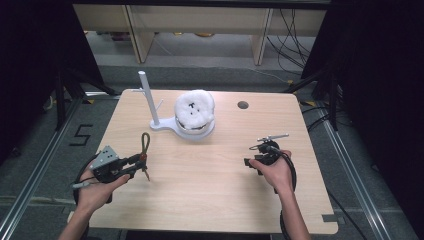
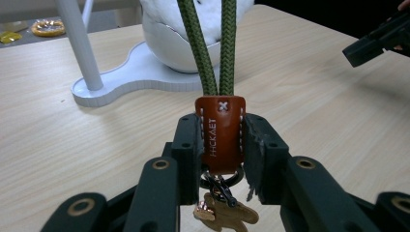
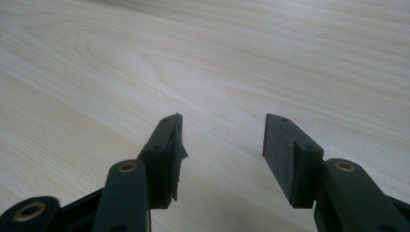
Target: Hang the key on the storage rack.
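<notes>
A pale wooden table (image 1: 210, 170) is seen on a grey floor (image 1: 40, 155), dark curtains to either side and shelving (image 1: 200, 25) beyond its far edge. Bare wood lies between the grippers and ahead of the right gripper (image 3: 222, 145), whose jaws are held wide. A white stand (image 2: 121, 79) is set beyond the left gripper (image 2: 221, 140), which is clamped on the keychain (image 2: 220, 130), its green cord (image 2: 212, 43) raised.
</notes>
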A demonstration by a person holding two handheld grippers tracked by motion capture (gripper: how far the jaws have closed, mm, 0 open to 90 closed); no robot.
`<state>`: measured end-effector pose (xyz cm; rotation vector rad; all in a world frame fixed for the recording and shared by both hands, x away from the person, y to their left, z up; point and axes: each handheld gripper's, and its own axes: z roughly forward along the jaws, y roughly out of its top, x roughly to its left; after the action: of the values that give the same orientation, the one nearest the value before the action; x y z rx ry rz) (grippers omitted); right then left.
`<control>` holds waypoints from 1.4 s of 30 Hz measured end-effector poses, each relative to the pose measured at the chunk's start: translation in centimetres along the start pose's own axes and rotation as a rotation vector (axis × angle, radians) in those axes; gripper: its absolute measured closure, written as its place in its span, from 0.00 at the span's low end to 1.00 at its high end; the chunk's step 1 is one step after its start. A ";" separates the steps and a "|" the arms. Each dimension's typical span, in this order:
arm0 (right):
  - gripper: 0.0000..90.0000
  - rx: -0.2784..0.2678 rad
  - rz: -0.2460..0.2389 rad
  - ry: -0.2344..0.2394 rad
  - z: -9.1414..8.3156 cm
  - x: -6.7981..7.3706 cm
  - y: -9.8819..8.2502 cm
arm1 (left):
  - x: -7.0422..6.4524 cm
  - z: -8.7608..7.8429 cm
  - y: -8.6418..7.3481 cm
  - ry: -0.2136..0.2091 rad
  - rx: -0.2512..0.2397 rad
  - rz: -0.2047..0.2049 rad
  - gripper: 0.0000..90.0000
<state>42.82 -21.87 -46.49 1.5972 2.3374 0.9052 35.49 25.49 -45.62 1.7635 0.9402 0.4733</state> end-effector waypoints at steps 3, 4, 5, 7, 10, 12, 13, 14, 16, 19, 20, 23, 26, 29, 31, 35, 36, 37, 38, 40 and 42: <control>0.55 -0.004 0.007 0.004 -0.1 0.1 0.0 | 0.2 -0.1 0.1 0.011 -0.012 -0.007 0.76; 0.55 -0.010 0.027 0.007 0.0 0.3 0.0 | 0.3 -0.1 0.1 0.014 -0.019 -0.009 0.76; 0.55 -0.009 0.030 0.004 -0.1 0.4 -0.1 | 0.3 -0.1 0.1 0.017 -0.020 -0.010 0.76; 0.55 0.005 0.038 0.013 -0.1 0.4 0.0 | 0.4 -0.1 0.2 0.019 -0.039 -0.013 0.76; 0.55 0.012 0.029 0.015 -0.1 0.4 -0.1 | 0.5 -0.4 0.5 0.032 -0.034 -0.011 0.76; 0.55 0.010 0.012 0.013 -0.1 0.2 0.0 | 0.6 -0.4 0.6 0.033 -0.043 -0.011 0.76; 0.55 0.012 0.005 0.014 -0.1 0.2 0.0 | 0.7 -0.4 0.7 0.032 -0.052 -0.007 0.76; 0.55 0.010 0.011 0.013 -0.1 0.2 0.0 | 0.7 -0.4 0.8 0.038 -0.049 -0.007 0.76; 0.55 0.006 0.016 0.011 -0.1 0.2 0.0 | 0.8 -0.4 1.0 0.044 -0.060 -0.008 0.76; 0.55 -0.014 0.022 0.002 0.0 0.3 -0.1 | 1.0 -0.5 1.3 0.056 -0.068 -0.006 0.76; 0.55 -0.015 0.023 0.001 0.0 0.3 -0.1 | 1.1 -0.5 1.3 0.058 -0.073 -0.010 0.76; 0.55 -0.020 0.021 -0.001 0.0 0.3 -0.1 | 1.4 -0.3 1.6 0.059 -0.093 -0.014 0.76; 0.54 -0.019 0.020 -0.002 0.0 0.4 -0.1 | 1.7 -0.3 1.9 0.075 -0.087 -0.013 0.76; 0.54 -0.022 0.023 -0.002 0.0 0.3 -0.1 | 1.9 -0.1 2.2 0.077 -0.100 -0.013 0.76; 0.54 -0.023 0.020 -0.003 -0.1 0.3 -0.1 | 2.0 -0.1 2.4 0.083 -0.100 -0.012 0.76; 0.54 -0.026 0.023 -0.004 -0.1 0.3 -0.1 | 2.2 0.2 2.7 0.089 -0.107 -0.013 0.76; 0.54 -0.003 0.018 0.005 -0.2 0.2 0.0 | 2.3 0.2 2.7 0.090 -0.107 -0.010 0.76; 0.54 -0.004 0.012 0.006 -0.2 0.2 0.0 | 2.3 0.3 2.8 0.091 -0.106 -0.010 0.76; 0.54 -0.004 0.010 0.006 -0.2 0.1 0.0 | 2.3 0.3 2.9 0.091 -0.108 -0.013 0.76; 0.54 -0.004 0.011 0.006 -0.3 0.1 0.0 | 2.5 0.4 3.1 0.093 -0.108 -0.008 0.76; 0.54 -0.005 0.012 0.006 -0.3 0.1 0.0 | 2.5 0.5 3.3 0.094 -0.109 -0.007 0.76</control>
<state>42.62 -21.85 -46.27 1.6110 2.3306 0.9190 38.64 26.61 -43.06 1.6506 0.9677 0.5963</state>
